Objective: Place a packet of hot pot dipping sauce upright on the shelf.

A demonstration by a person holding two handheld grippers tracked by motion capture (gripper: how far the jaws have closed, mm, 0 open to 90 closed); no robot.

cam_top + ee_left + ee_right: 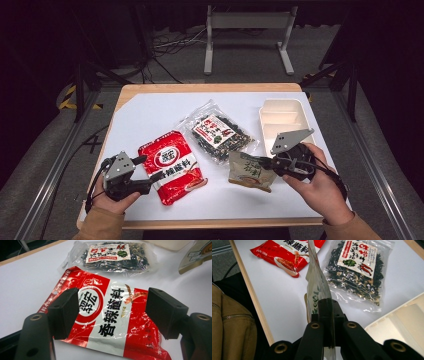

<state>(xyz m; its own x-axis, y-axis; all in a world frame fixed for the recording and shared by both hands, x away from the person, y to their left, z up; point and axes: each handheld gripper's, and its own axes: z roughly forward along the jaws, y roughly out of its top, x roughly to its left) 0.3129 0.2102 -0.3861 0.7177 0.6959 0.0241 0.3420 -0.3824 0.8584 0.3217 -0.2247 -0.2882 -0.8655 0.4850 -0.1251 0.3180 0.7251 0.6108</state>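
Right gripper (261, 162): jaws closed flat on the edge of a small beige-green sachet (251, 172), pinching it; in the right gripper view the sachet (315, 287) stands on edge, rising straight out from between the jaws.
Right hand (315, 185): comes in from the lower right, wrapped around the gripper body, gripper pointing left across the worktop (150, 112); a tan sleeve (350, 227) covers the wrist.
Sachet position: at the front right of the white worktop, just beside the seaweed bag; whether its lower edge touches the worktop I cannot tell.
Left gripper (152, 169): jaws wide apart, nothing clamped; in the left gripper view they frame the red seasoning packet (110, 315) without pressing on it.
Left hand (112, 197): at the front left corner, gripper aimed right toward the packet.
Red seasoning packet (171, 165): lying flat, front left of centre.
Seaweed bag (220, 132): clear bag with dark contents, lying flat at centre.
Tray (280, 106): cream, divided, at the right, behind the right gripper.
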